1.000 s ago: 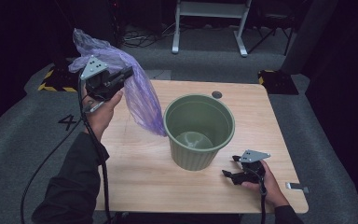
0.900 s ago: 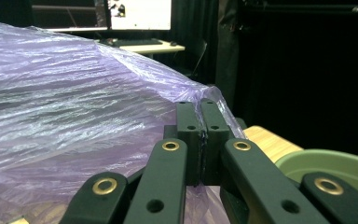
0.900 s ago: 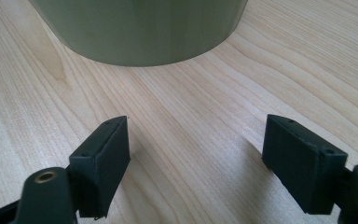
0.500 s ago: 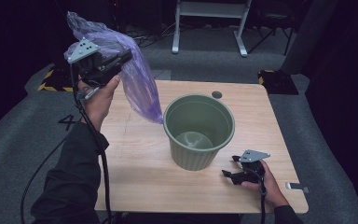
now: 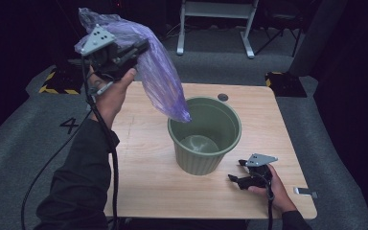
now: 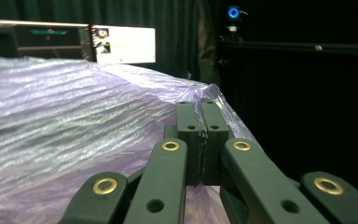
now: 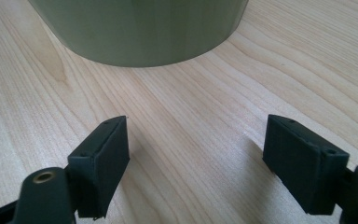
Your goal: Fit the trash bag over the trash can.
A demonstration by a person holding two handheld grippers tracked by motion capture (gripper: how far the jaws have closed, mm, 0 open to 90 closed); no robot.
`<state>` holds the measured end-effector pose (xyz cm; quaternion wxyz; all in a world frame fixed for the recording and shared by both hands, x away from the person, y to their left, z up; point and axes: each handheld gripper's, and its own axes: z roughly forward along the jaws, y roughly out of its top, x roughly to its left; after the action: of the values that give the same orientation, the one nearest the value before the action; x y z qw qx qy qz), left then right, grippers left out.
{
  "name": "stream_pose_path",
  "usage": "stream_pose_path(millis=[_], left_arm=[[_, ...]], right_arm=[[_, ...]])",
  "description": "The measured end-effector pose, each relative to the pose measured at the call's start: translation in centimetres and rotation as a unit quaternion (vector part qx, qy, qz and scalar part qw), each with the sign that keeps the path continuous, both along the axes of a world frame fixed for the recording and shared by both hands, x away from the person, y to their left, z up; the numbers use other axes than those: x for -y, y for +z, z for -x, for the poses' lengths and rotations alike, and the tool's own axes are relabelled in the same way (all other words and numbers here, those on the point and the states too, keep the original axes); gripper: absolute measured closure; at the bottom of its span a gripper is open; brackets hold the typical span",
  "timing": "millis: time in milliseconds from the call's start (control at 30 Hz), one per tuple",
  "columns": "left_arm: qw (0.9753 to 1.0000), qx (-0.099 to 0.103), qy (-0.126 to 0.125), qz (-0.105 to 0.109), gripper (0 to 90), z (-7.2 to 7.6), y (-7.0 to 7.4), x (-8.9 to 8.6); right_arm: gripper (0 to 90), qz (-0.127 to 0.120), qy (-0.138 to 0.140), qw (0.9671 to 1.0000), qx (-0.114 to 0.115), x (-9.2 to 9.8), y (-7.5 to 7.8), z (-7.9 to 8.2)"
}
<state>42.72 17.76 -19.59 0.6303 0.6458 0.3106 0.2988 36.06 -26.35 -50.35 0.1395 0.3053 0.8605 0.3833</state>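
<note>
At the lower right of the high view our right gripper (image 5: pixel 242 178) rests on the table (image 5: pixel 143 167) beside the green bin (image 5: pixel 204 136), jaws spread wide with nothing between them; the right gripper view confirms this, showing both pads apart over bare wood and the base of the bin (image 7: pixel 140 28) just ahead. Past it, in the middle of the frame, the bin stands upright with its mouth open. Higher, at the upper left, our left gripper (image 5: pixel 132 50) is raised well above the table and clamps a purple plastic bag (image 5: pixel 158 72), whose lower tip hangs down to the near left edge of the bin's rim. We judge the step in hand to be bringing the bag over the bin so as to line it. The next move calls for lowering the bag into the mouth, and probably for the right gripper to come up and catch the other side. The left gripper view shows what the high view cannot: the jaws pressed flat together on a fold of the crinkled bag (image 6: pixel 74 121), with monitors (image 6: pixel 121 44) far behind.
</note>
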Motion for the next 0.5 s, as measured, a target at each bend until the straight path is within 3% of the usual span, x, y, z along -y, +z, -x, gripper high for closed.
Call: stream_pose_path(millis=[167,500], left_arm=[[0.9996,-0.004,-0.028,-0.007,88.9,0.4,-1.5,2.4],[0.9962,-0.004,-0.067,-0.056,88.9,1.3,-4.8,7.0]], right_arm=[[22.6,0.000,-0.001,1.0000,0.001,0.0,0.0,0.0],[22.1,0.001,0.000,1.0000,0.001,0.0,0.0,0.0]])
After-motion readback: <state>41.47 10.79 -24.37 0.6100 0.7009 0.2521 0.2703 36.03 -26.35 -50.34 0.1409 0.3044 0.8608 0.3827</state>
